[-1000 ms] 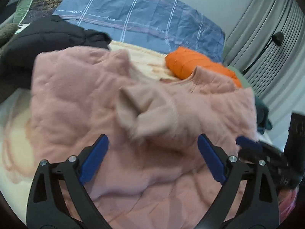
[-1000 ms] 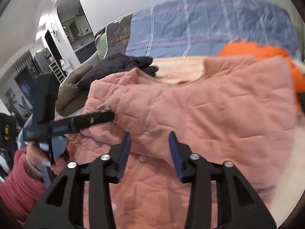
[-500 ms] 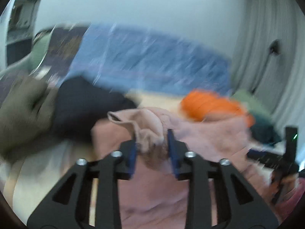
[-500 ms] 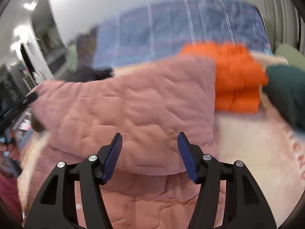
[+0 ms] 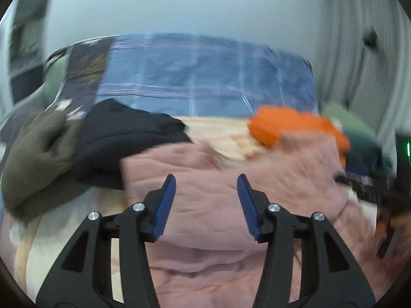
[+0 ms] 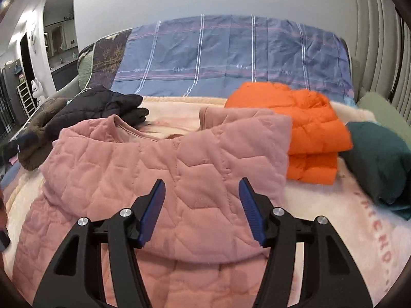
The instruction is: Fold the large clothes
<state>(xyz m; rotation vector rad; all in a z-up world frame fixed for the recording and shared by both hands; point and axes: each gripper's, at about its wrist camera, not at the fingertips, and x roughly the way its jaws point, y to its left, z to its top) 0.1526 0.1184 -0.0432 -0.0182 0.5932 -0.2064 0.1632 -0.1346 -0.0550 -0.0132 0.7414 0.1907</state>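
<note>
A pink quilted garment [image 6: 167,169] lies spread on the bed, its upper part doubled over the lower part. In the left wrist view the same garment [image 5: 282,174] is blurred. My left gripper [image 5: 206,179] hangs above it with its jaws opening and nothing between the blue pads [image 5: 164,205]. My right gripper [image 6: 201,181] stands open over the folded edge, also holding nothing.
A folded orange puffer jacket [image 6: 295,128] and a dark teal bundle [image 6: 380,159] lie right of the pink garment. A black jacket [image 6: 102,105] and an olive-brown garment [image 6: 43,118] lie to the left. A blue checked duvet [image 6: 231,56] runs along the back, and a cream blanket [image 6: 359,225] covers the bed.
My left gripper shut on a pink sleeve, lifted it, then let go; its jaws now stand apart. My right gripper opened wider and swung right.
</note>
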